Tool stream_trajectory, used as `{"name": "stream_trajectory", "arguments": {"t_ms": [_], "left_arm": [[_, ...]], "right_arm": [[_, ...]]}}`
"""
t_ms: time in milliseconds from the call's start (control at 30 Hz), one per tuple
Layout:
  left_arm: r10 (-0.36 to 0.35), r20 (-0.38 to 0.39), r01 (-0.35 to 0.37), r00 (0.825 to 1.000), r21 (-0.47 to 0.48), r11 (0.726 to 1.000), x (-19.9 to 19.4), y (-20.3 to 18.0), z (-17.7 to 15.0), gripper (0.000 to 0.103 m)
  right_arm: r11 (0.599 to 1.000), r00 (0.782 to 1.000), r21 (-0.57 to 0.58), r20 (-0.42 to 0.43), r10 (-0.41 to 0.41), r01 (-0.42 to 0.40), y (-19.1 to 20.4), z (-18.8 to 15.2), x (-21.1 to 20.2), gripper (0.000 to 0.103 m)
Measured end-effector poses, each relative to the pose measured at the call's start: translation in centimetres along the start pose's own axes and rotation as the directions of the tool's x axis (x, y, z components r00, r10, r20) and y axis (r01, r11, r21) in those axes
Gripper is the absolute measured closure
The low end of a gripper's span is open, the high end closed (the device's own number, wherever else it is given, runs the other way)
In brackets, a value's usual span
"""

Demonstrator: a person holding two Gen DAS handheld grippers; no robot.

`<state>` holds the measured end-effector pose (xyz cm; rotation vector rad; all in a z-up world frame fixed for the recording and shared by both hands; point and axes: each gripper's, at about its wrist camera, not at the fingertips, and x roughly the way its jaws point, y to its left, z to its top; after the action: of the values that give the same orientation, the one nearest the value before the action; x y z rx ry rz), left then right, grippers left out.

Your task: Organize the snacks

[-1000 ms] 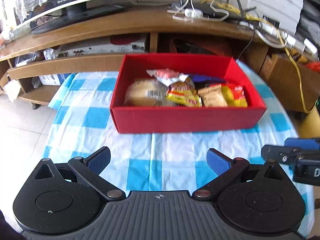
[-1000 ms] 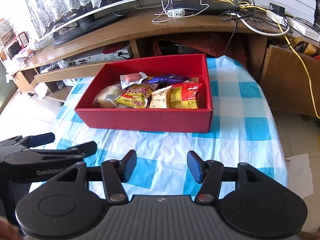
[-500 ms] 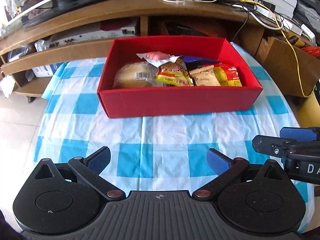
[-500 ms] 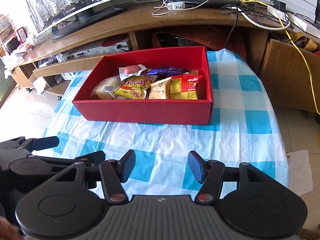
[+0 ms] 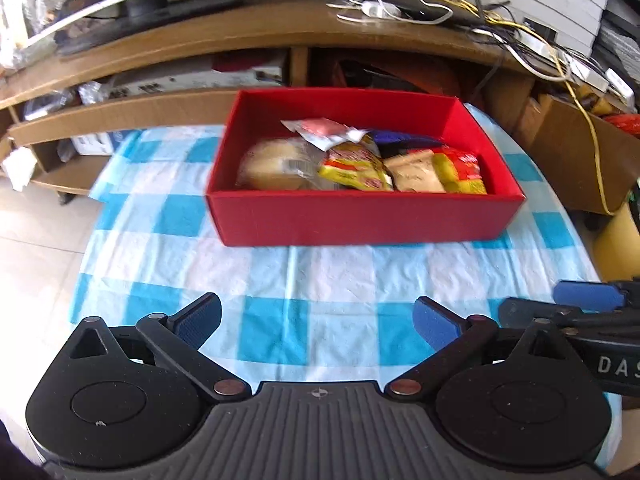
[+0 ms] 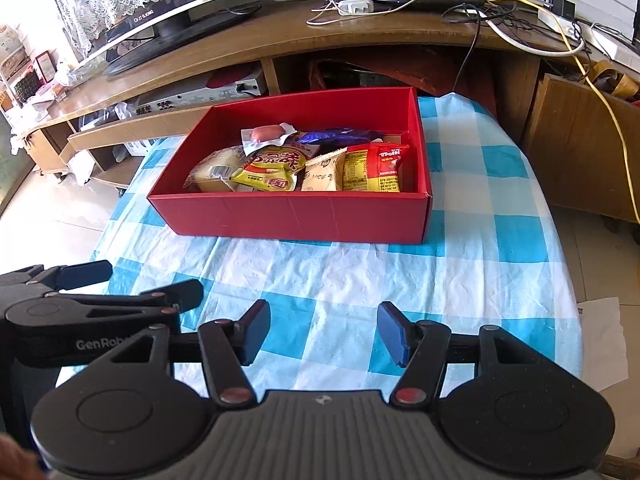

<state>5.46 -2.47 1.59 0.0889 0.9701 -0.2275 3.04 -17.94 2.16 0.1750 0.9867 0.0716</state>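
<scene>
A red box [image 5: 360, 220] [image 6: 292, 216] stands on a blue-and-white checked tablecloth [image 5: 332, 272] [image 6: 340, 276]. It holds several snack packs: a wrapped bun [image 6: 214, 168], a yellow pack [image 6: 272, 170], a beige pack [image 6: 324, 172], a red-and-yellow pack [image 6: 378, 170], a sausage [image 6: 266, 133] and a dark blue pack [image 6: 340, 136]. My left gripper [image 5: 316, 322] is open and empty, near the table's front edge. My right gripper [image 6: 324, 332] is open and empty, beside the left one.
A wooden TV stand [image 6: 248, 46] with a monitor [image 6: 168, 8], cables [image 6: 500, 20] and a power strip stands behind the table. A wooden cabinet [image 6: 580, 136] is at the right. Tiled floor [image 6: 44, 216] lies to the left.
Both grippers stay open and empty. The left view has tilted up again after dipping, so the box sits lower in frame. The right gripper has pulled back slightly.
</scene>
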Motion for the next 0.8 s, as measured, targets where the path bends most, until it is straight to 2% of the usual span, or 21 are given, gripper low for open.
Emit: {"name": "stream_trajectory", "arguments": {"t_ms": [133,400,600,800], "left_arm": [[-0.045,-0.044,0.043,0.998,-0.031,0.999,0.4,0.3,0.1,0.002],[-0.079,-0.038,0.077,0.996,-0.054,0.996,0.4,0.4,-0.1,0.002],[0.017,0.021,-0.017,1.0,0.021,1.0,-0.1,-0.6,-0.2,0.001],[0.054,0.04,-0.055,0.998,0.027,0.998,-0.2,-0.4,-0.2,0.001]], "right_arm": [[1.0,1.0,0.008,0.003,0.005,-0.005,-0.2,0.0,-0.2,0.041],[1.0,1.0,0.015,0.009,0.013,-0.013,-0.3,0.1,-0.3,0.041],[1.0,1.0,0.003,-0.002,0.004,-0.004,-0.1,-0.1,0.0,0.041],[1.0,1.0,0.007,-0.001,-0.001,0.001,-0.2,0.0,-0.1,0.04]]}}
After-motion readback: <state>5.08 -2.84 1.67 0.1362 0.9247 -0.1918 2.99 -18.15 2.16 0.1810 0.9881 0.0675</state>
